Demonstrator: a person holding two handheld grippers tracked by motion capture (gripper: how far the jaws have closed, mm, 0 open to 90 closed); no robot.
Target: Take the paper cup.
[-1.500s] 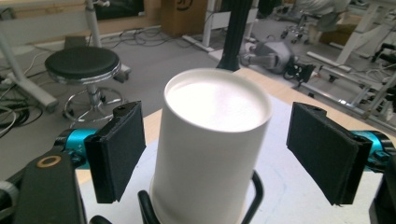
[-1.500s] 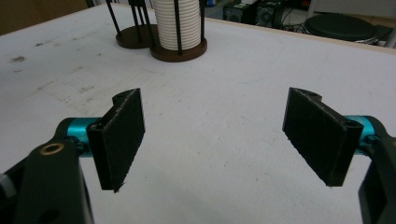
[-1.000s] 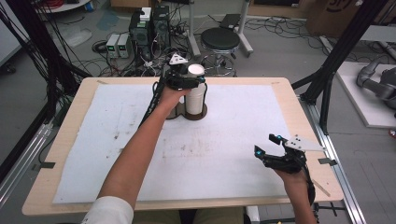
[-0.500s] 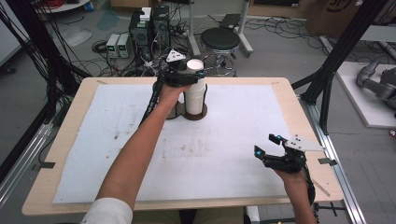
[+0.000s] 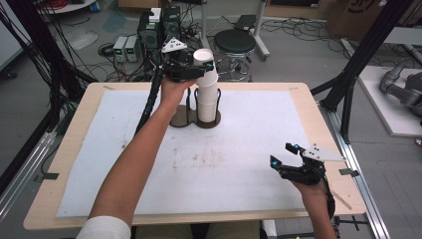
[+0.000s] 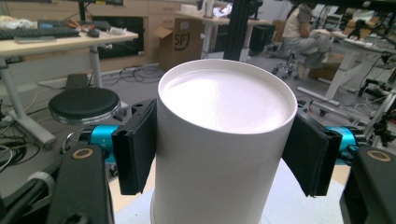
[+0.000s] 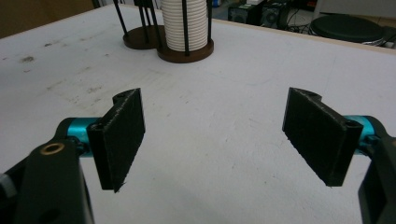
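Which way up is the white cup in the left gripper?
Upside down: the cup shows its closed base on top, left gripper clamping its sides.

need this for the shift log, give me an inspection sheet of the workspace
surface: white mat on wooden table, faint stains mid-mat
job's things: top cup gripped, partly raised from cup stack in holder
clutter: nothing seen
grippers: left gripper shut on top cup, jaws just been closing; right gripper open, nothing between its jaws, over mat
cables: black cable trails from left gripper
surroundings: stool, boxes, floor wiring
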